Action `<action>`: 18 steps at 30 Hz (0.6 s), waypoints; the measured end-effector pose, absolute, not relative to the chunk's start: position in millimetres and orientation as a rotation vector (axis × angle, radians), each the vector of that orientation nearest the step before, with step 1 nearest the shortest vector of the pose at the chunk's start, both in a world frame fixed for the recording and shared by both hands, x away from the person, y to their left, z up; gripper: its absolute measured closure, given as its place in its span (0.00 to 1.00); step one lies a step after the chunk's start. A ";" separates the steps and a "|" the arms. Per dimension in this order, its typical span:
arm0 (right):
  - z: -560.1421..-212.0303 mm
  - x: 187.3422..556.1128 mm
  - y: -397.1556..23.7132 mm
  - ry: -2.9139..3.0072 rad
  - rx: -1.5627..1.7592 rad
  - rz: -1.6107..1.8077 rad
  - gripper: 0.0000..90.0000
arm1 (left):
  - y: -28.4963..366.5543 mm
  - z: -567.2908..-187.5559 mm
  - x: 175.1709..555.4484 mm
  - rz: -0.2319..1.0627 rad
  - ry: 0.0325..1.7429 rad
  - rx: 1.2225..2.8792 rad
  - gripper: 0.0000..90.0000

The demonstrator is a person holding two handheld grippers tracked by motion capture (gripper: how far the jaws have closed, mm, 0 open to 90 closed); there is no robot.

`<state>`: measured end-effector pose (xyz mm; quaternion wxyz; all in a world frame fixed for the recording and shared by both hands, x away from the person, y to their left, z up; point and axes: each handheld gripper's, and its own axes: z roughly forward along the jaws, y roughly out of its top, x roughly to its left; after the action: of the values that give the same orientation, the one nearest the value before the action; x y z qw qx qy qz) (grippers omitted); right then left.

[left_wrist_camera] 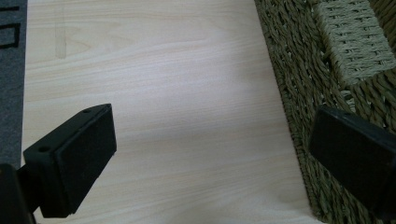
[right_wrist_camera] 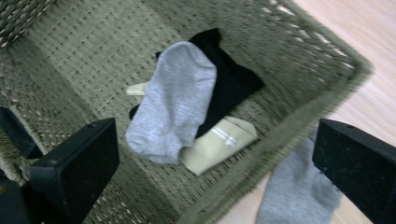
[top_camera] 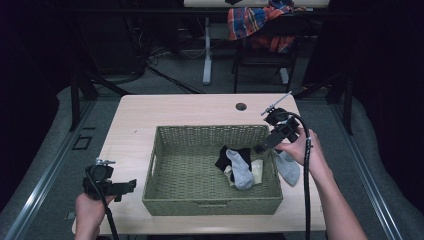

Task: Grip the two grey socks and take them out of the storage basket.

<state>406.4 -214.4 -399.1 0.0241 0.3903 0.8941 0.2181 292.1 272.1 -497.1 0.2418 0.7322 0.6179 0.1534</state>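
Note:
A woven green basket [top_camera: 210,205] stands mid-table. Inside, at its right end, a grey sock [top_camera: 240,170] lies over a black sock [top_camera: 235,154] and a beige sock [top_camera: 257,171]. A second grey sock [top_camera: 288,167] lies on the table just outside the basket's right wall. My right gripper [top_camera: 265,145] hangs open and empty above that right rim. In the right gripper view the grey sock [right_wrist_camera: 175,102], black sock [right_wrist_camera: 233,74], beige sock [right_wrist_camera: 217,144] and outside sock [right_wrist_camera: 294,191] all show below the jaws. My left gripper [top_camera: 127,187] is open and empty over the table [left_wrist_camera: 163,70], beside the basket's left wall [left_wrist_camera: 303,84].
A cable hole [top_camera: 241,106] sits in the table's far edge. A plaid cloth [top_camera: 255,22] is draped on a chair behind the table. Bare wood runs left of the basket and along the back.

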 end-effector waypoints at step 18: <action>-445.9 415.2 -157.0 2.909 1.116 0.497 0.17 | 272.3 -497.1 291.9 0.416 1.686 2.005 0.01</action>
<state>415.2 -157.0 -445.9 -0.0069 0.3538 0.9220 0.1575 291.9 272.3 -497.1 0.2420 0.7333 0.6168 0.1523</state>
